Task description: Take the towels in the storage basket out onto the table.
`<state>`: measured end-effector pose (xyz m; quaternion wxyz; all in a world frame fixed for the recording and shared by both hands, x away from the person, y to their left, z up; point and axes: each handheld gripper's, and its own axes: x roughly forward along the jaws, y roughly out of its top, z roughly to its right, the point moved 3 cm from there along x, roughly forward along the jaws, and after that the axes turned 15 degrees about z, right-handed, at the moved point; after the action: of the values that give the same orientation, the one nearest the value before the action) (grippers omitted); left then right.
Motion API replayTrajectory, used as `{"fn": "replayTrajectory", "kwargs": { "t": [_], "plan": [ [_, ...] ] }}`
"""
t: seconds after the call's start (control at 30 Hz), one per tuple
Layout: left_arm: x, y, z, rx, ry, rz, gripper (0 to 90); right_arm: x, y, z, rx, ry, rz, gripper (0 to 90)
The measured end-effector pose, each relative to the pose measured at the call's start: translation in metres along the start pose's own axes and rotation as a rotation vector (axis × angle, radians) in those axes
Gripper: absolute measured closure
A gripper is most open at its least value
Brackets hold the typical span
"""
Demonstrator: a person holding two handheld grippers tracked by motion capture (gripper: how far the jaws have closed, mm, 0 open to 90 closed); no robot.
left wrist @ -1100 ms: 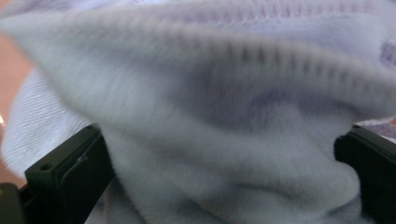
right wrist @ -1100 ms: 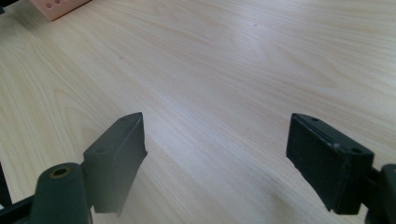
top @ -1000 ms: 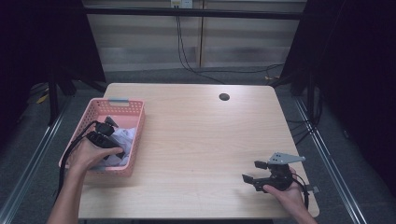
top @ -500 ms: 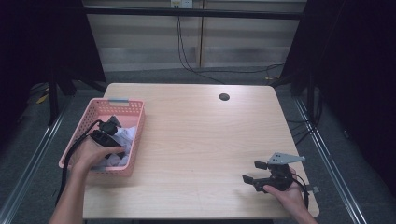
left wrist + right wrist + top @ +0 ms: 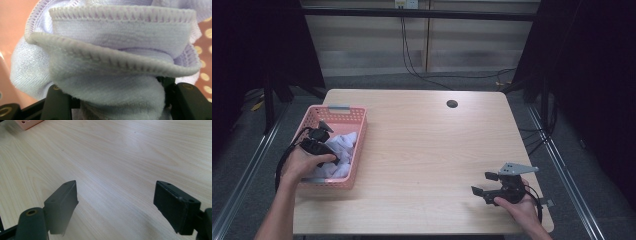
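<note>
Your left gripper (image 5: 321, 142): jaws just been closing, lilac cloth (image 5: 110, 62) bunched between them, pads on it | cloth sits in pink basket (image 5: 357, 145), table's left side | your right gripper (image 5: 486, 184): jaws apart, nothing between, over bare table (image 5: 422, 150)

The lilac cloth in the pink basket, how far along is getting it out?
Done: the left gripper is down in the pink basket. In hand: its jaws have just been closing with the lilac cloth between them. Left: lifting it out. The right gripper waits open on the table.
</note>
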<state>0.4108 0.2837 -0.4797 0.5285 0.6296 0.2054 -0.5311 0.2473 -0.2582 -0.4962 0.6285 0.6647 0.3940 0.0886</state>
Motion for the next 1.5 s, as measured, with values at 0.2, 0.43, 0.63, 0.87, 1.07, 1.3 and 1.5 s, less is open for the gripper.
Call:
{"fn": "replayTrajectory", "kwargs": {
  "t": [0.2,0.43,0.63,0.87,1.07,1.3,1.5],
  "plan": [
    [-0.008,-0.004,-0.002,-0.011,-0.019,0.043,42.6,0.000,0.000,0.000,0.005,0.005,0.005,18.7],
    [-0.027,-0.005,-0.012,-0.099,-0.095,0.154,42.1,0.000,0.001,0.000,0.009,0.006,0.004,18.9],
    [-0.044,-0.003,-0.017,-0.108,-0.123,0.218,41.9,0.000,0.001,0.000,0.015,0.003,0.006,18.9],
    [-0.059,-0.001,-0.020,-0.125,-0.146,0.318,41.4,-0.001,0.001,0.000,0.016,0.004,0.009,18.9],
    [-0.070,0.005,-0.020,-0.124,-0.160,0.361,41.2,-0.001,0.001,0.000,0.014,0.006,0.009,19.0],
    [-0.086,0.010,-0.014,-0.117,-0.174,0.435,41.2,-0.002,0.002,0.002,0.021,0.006,0.016,19.0],
    [-0.101,0.014,-0.006,-0.095,-0.165,0.494,41.2,-0.003,0.002,0.002,0.026,0.004,0.026,19.1]
  ]
}}
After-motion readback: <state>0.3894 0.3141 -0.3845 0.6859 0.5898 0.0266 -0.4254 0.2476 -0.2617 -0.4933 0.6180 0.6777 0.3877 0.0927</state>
